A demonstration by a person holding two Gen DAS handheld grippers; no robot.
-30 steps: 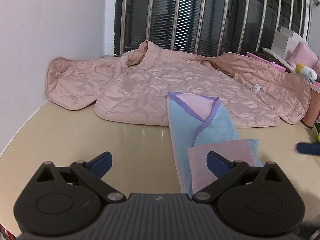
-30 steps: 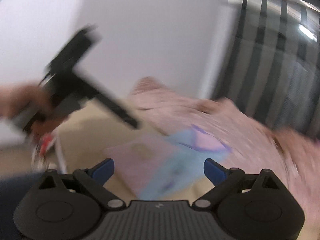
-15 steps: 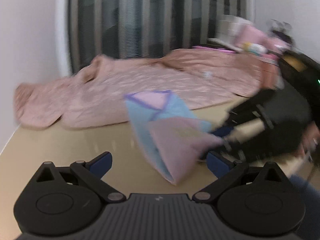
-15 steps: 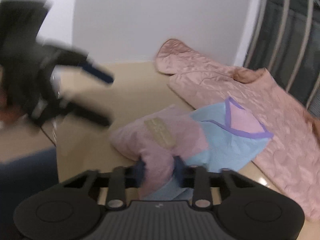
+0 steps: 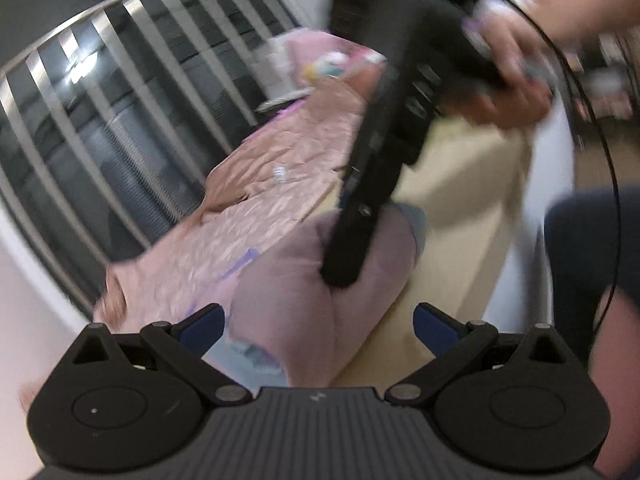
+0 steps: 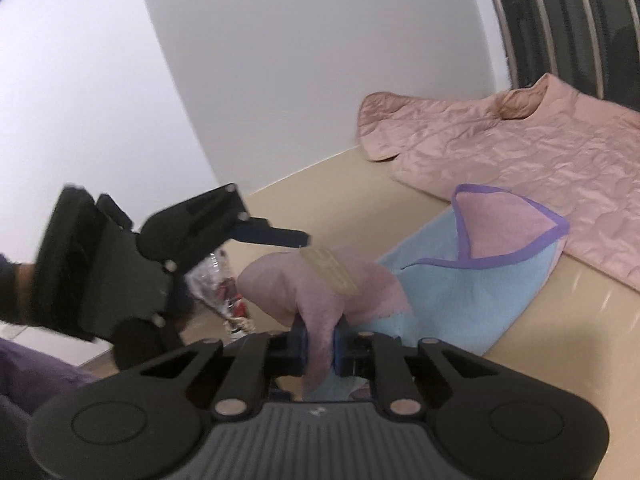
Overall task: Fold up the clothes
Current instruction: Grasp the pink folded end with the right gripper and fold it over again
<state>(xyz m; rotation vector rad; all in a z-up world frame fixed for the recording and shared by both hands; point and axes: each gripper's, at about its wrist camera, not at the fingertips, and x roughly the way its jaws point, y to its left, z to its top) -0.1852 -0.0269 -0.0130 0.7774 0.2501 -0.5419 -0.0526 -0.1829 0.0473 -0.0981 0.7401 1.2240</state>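
The pink-and-blue garment (image 6: 460,276) lies partly folded on the beige tabletop (image 6: 348,184), just in front of a quilted pink jacket (image 6: 520,152), with its near pink edge bunched and raised. The right gripper (image 6: 319,338) is closing on that edge (cloth plainly between its pads), while the left gripper (image 5: 318,322) hangs spread wide at the same bundle. The step looks like lifting the edge for another fold, so next the left likely needs its own pinch.

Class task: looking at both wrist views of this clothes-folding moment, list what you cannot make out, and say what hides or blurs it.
- Left wrist view: the items by the window bars are smeared by motion blur.
- Left wrist view: part of the pink and blue garment is covered by the right gripper.
- Right wrist view: the crinkled packet beyond the table edge is blurred and partly hidden by the left gripper.
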